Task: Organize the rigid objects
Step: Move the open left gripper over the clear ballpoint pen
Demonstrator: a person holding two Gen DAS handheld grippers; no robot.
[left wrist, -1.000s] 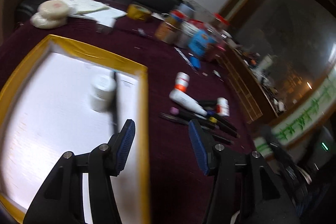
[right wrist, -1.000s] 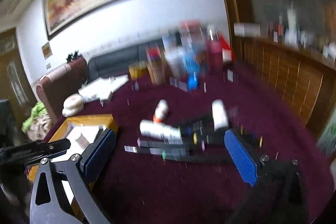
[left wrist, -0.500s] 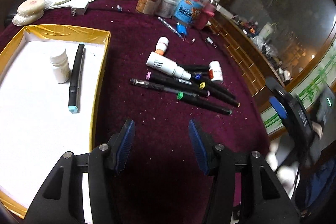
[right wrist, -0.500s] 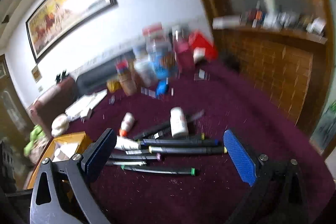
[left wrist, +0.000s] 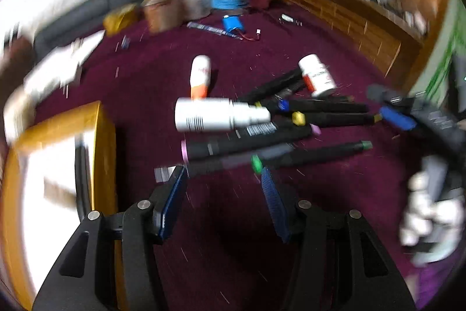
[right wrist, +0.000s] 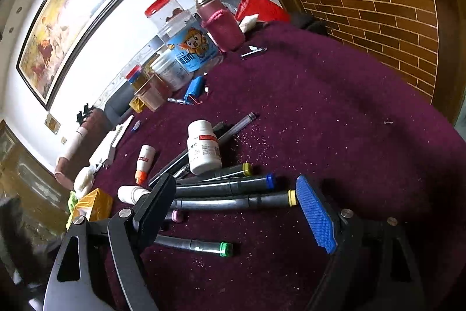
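Observation:
Several black markers (left wrist: 250, 136) lie in a pile on the maroon cloth, with a white tube (left wrist: 218, 117), a white pill bottle (left wrist: 317, 75) and a small orange-tipped bottle (left wrist: 201, 75). My left gripper (left wrist: 222, 179) is open and empty, just short of the green-capped marker (left wrist: 308, 155). My right gripper (right wrist: 233, 194) is open and empty, low over the yellow-capped marker (right wrist: 233, 201); the pill bottle (right wrist: 202, 147) lies beyond it. The right gripper also shows at the right of the left wrist view (left wrist: 396, 118).
A gold-rimmed box (left wrist: 102, 136) with a white floor holds a black marker (left wrist: 81, 171) at left. Jars and containers (right wrist: 186, 48) stand at the table's back, with a blue battery pack (right wrist: 195, 86). A wooden cabinet (right wrist: 378, 13) borders the right.
Both grippers have moved in close to the marker pile. The left view swung right, away from the box. Both stay open and empty.

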